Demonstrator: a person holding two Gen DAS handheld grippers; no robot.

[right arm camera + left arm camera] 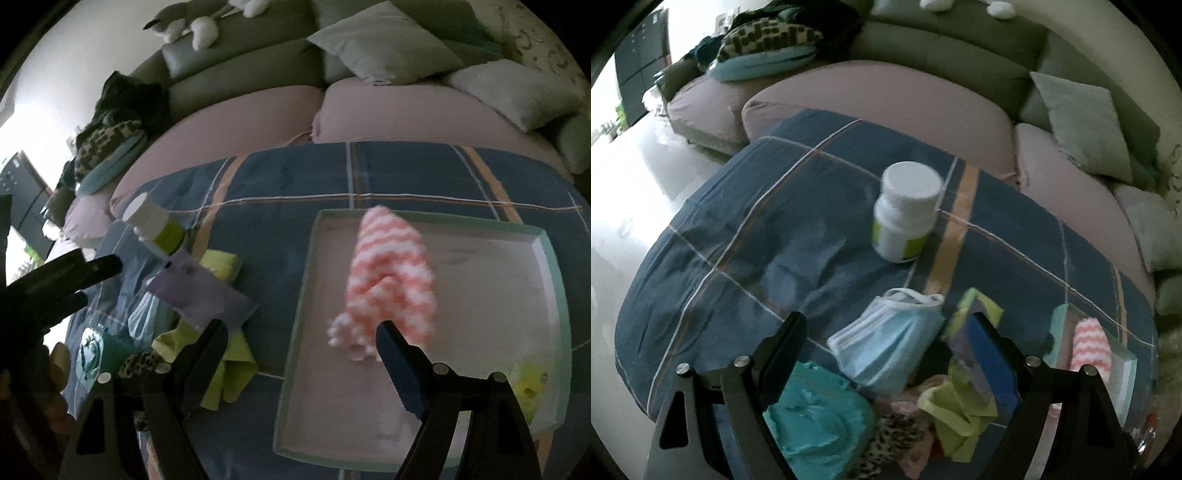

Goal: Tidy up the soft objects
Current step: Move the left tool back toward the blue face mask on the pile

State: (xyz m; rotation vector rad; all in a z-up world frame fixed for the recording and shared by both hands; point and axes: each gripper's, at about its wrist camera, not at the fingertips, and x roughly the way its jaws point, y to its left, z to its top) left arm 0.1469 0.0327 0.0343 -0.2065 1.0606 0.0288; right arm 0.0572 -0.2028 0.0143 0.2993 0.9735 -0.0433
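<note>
A pink-and-white striped fuzzy sock (391, 280) lies in a shallow tray with a pale green rim (306, 280); it also shows in the left wrist view (1089, 343). My right gripper (301, 336) is open and empty, just in front of the sock, over the tray's left rim. My left gripper (890, 332) is open and empty, above a blue face mask (886, 343). Around it lie a teal cloth (816, 417), a yellow-green cloth (955, 413), a leopard-print cloth (894, 439) and a purple sponge (971, 365).
A white pill bottle (905, 210) stands on the blue plaid cover (757, 240). Behind is a sofa with pink seat cushions (886, 99) and pale pillows (1086, 122). The left gripper's fingers (74, 273) show at the left of the right wrist view.
</note>
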